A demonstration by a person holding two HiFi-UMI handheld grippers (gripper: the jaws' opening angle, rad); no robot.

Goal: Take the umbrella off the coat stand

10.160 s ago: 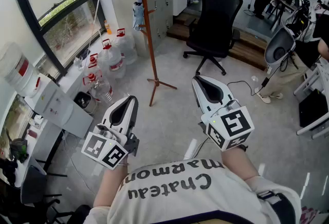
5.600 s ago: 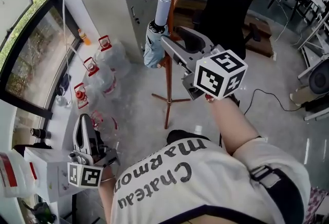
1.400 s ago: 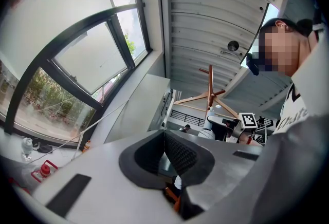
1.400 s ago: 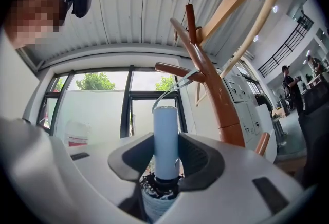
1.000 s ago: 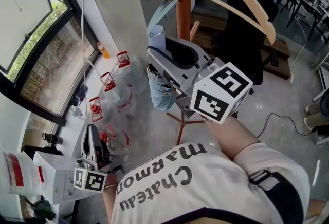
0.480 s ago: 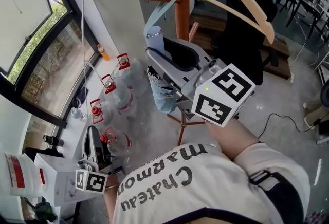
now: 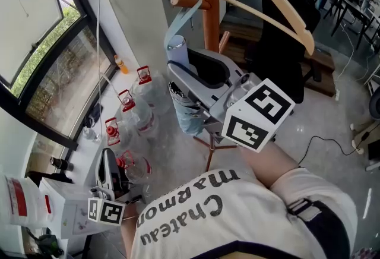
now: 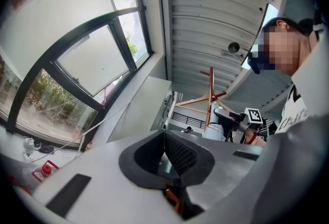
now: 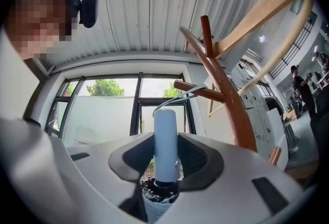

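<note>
While the job is needing only one hand, the left gripper (image 7: 107, 155) is hanging empty, jaws together, well left of the coat stand (image 7: 209, 2). The right gripper (image 9: 166, 159) is clamping the umbrella (image 7: 185, 112) by its handle just beside the stand. The strap (image 7: 178, 17) is looping over a peg (image 7: 185, 1), so lifting looks next.

daylight is coming in through a big dark-framed window (image 7: 35, 44) along the left, and green trees are showing outside it. clear water jugs (image 7: 142, 82) with red caps are standing on the pale speckled floor (image 7: 332, 109) below the sill. a black office chair (image 7: 285, 56) is sitting beside a low wooden step (image 7: 323, 68). a thin cable (image 7: 325, 139) is trailing across the floor. a ribbed white ceiling (image 9: 149, 7) is arching overhead.
</note>
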